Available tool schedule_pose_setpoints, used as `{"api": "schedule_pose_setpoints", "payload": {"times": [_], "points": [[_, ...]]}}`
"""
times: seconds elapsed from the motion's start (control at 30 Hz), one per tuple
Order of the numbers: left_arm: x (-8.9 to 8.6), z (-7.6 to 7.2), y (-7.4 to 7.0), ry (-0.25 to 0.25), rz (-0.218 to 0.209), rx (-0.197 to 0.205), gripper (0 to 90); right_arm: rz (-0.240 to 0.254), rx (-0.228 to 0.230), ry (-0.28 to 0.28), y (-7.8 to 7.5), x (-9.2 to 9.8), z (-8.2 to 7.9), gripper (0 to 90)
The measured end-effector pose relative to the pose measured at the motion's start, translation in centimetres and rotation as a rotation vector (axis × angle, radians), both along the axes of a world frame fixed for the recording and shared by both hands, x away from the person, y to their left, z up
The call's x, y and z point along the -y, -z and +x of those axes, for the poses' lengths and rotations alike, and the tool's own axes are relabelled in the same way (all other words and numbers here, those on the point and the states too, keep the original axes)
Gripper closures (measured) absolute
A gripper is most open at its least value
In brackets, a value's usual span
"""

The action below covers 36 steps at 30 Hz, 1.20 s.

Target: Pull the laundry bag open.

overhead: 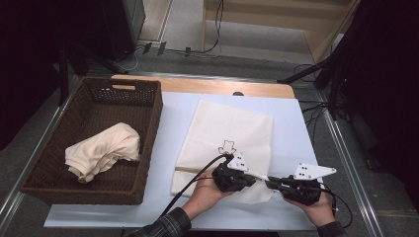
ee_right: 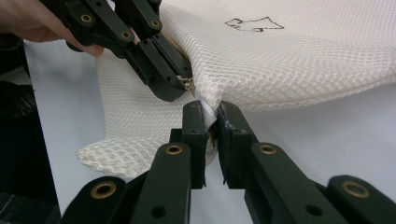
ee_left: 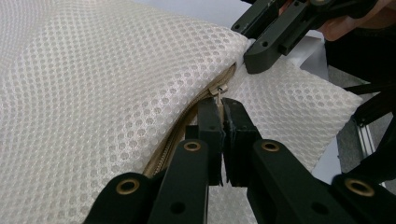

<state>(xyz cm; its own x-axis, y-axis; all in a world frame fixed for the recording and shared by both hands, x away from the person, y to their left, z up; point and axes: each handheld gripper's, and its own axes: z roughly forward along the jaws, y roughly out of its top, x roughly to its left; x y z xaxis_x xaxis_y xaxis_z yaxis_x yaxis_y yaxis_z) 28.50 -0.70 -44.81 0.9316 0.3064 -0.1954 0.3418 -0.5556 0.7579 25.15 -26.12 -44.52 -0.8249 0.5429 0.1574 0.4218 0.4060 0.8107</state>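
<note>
Both my grippers, left and right, pinch white mesh zip bag | brown wicker basket holds crumpled cream cloth

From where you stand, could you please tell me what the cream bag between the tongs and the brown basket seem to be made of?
The cream bag looks like soft synthetic mesh, matte: a regular grid of tiny holes, a beige zipper along its seam. The brown basket looks like woven wicker or rattan, dark and dull: ribbed plaited walls; it could be plastic imitation.

Cream mesh-cloth bag, woven wicker basket, matt black hand-held gripper
</note>
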Motion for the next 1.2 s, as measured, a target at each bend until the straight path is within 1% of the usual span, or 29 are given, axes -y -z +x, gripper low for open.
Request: {"api": "schedule_pose_setpoints", "payload": {"times": [0.2, 0.53, 0.6, 0.7, 0.77, 0.87, 0.93, 0.97, 1.07, 1.1, 1.2], "points": [[-0.1, 0.0, 0.0, -0.005, 0.003, -0.002, 87.7, -0.013, 0.015, 0.001, 0.0, 0.0, -0.1, 83.1], [-0.6, 0.1, 0.2, -0.014, 0.012, -0.01, 87.6, -0.016, 0.034, -0.001, 0.3, 0.0, -0.2, 83.0], [-0.9, 0.2, 0.2, -0.02, 0.013, -0.018, 87.6, -0.01, 0.028, 0.004, 0.3, 0.1, -0.2, 83.0], [-1.1, 0.2, 0.2, -0.024, 0.007, -0.018, 87.6, -0.003, 0.024, 0.004, 0.4, 0.0, -0.1, 82.9], [-1.1, 0.2, 0.2, -0.026, 0.009, -0.02, 87.6, 0.001, 0.008, 0.008, 0.3, 0.0, 0.0, 83.0], [-1.2, 0.2, 0.3, -0.026, 0.012, -0.026, 87.6, -0.005, -0.002, 0.007, 0.4, 0.0, 0.1, 83.0], [-1.4, 0.3, 0.3, -0.028, 0.012, -0.026, 87.6, 0.009, -0.012, 0.014, 0.4, 0.0, 0.1, 83.1], [-1.5, 0.3, 0.2, -0.032, 0.006, -0.025, 87.6, 0.013, -0.012, 0.015, 0.4, 0.0, 0.2, 83.1], [-1.9, 0.4, 0.1, -0.04, 0.012, -0.025, 87.6, 0.024, -0.012, 0.023, 0.4, 0.2, 0.2, 83.1], [-2.0, 0.4, 0.1, -0.039, 0.007, -0.023, 87.6, 0.028, -0.01, 0.023, 0.4, 0.2, 0.2, 83.1], [-2.1, 0.4, 0.1, -0.043, 0.01, -0.026, 87.5, 0.029, -0.01, 0.022, 0.5, 0.2, 0.2, 83.1]]}}
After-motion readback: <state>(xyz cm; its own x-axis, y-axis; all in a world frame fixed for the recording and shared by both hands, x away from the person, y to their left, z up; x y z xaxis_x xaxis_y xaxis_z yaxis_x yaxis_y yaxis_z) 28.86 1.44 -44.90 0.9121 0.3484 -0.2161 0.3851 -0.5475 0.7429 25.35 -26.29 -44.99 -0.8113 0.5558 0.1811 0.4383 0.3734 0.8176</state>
